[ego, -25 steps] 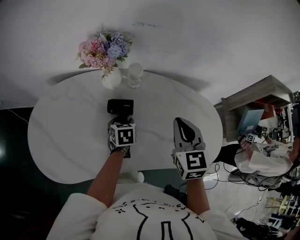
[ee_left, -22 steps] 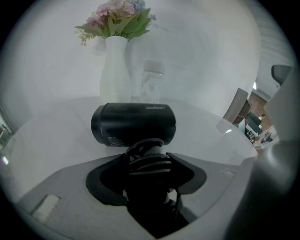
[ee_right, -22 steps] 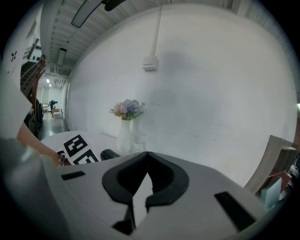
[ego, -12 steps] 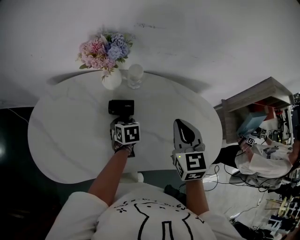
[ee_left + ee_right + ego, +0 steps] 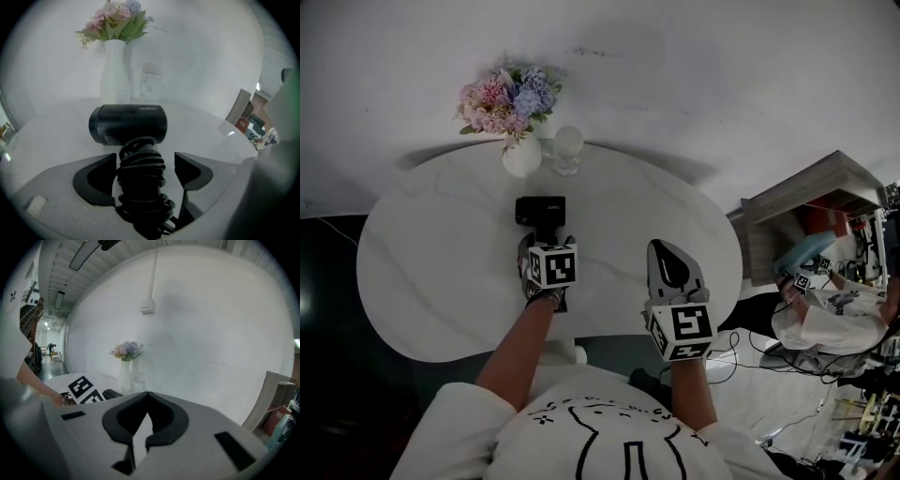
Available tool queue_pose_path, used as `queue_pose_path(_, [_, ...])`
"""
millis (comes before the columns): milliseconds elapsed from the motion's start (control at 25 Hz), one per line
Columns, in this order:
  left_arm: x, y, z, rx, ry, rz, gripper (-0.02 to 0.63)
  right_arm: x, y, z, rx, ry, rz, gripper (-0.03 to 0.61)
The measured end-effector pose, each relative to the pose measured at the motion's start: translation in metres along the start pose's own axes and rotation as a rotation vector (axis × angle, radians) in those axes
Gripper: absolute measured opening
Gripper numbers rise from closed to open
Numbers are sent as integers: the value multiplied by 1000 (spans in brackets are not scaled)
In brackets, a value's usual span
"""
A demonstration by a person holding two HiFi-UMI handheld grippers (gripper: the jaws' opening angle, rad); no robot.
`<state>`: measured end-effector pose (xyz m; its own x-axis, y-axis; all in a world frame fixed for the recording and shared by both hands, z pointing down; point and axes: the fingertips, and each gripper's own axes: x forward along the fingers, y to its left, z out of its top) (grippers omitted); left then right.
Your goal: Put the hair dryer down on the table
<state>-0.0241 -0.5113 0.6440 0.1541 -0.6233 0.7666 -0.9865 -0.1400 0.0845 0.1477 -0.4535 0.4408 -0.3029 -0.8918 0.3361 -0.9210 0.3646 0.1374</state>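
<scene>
A black hair dryer [image 5: 540, 209] lies on the white oval table [image 5: 431, 262], its barrel crosswise and its cord-wrapped handle [image 5: 140, 178] pointing back toward me. My left gripper [image 5: 546, 242] straddles that handle. Its jaws are opening, and in the left gripper view [image 5: 145, 164] the pads stand off the cord with a gap on the right side. My right gripper [image 5: 666, 246] hovers over the table's right part. Its jaws are shut with nothing in them and meet at the tips [image 5: 147, 393].
A white vase of pink and blue flowers [image 5: 522, 155] and a clear glass [image 5: 567, 150] stand at the table's far edge, just beyond the dryer. A wooden side unit [image 5: 806, 202] and cables on the floor lie to the right.
The left gripper's jaws have spread away from the dryer's handle. The dryer stays in place on the table. The right gripper has not moved.
</scene>
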Motion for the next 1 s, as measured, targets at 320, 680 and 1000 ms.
queue_pose_path(320, [-29, 1, 0, 16, -56, 17, 371, -22, 9, 3, -40, -21, 11, 0])
queue_pose_path(680, [-75, 5, -5, 36, -144, 43, 371, -62, 19, 9, -39, -84, 15, 0])
queue_pose_path(1000, [-134, 17, -17, 45, -225, 99, 371, -111, 28, 17, -16, -151, 21, 0])
